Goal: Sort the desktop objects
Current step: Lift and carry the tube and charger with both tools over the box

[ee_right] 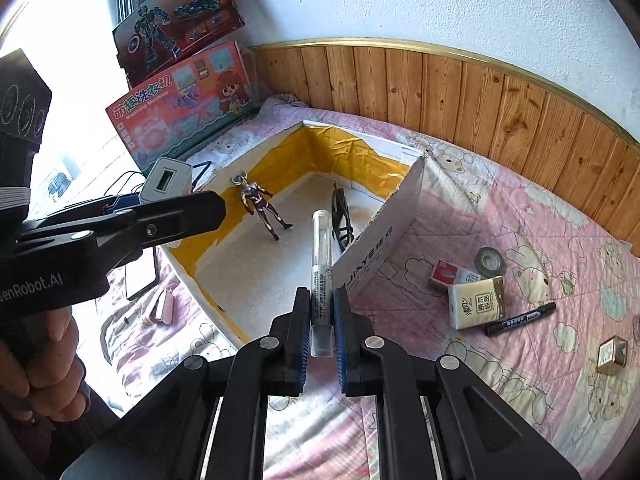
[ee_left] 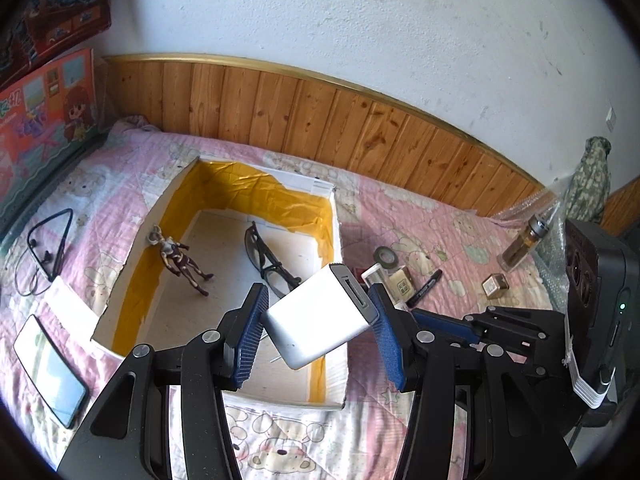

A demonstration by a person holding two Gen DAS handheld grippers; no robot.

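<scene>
My left gripper (ee_left: 318, 298) is shut on a white power bank (ee_left: 320, 320) and holds it tilted above the near right part of an open cardboard box (ee_left: 256, 192) lined with yellow tape. A toy action figure (ee_left: 180, 260) and a pair of dark glasses (ee_left: 268, 256) lie inside the box. In the right wrist view my right gripper (ee_right: 322, 298) is shut on a clear labelled tube (ee_right: 321, 240) that sticks forward over the box's near corner (ee_right: 380, 240). The power bank (ee_right: 166, 180) shows there at the left, above the box's left side.
On the pink bedspread right of the box lie a tape roll (ee_right: 490, 260), tissue pack (ee_right: 476, 300), black marker (ee_right: 520, 320) and small gold box (ee_right: 610, 354). A bottle (ee_left: 524, 248) stands farther right. A phone (ee_left: 50, 372) and neckband earphones (ee_left: 48, 248) lie left. Toy boxes (ee_right: 180, 108) lean at the corner.
</scene>
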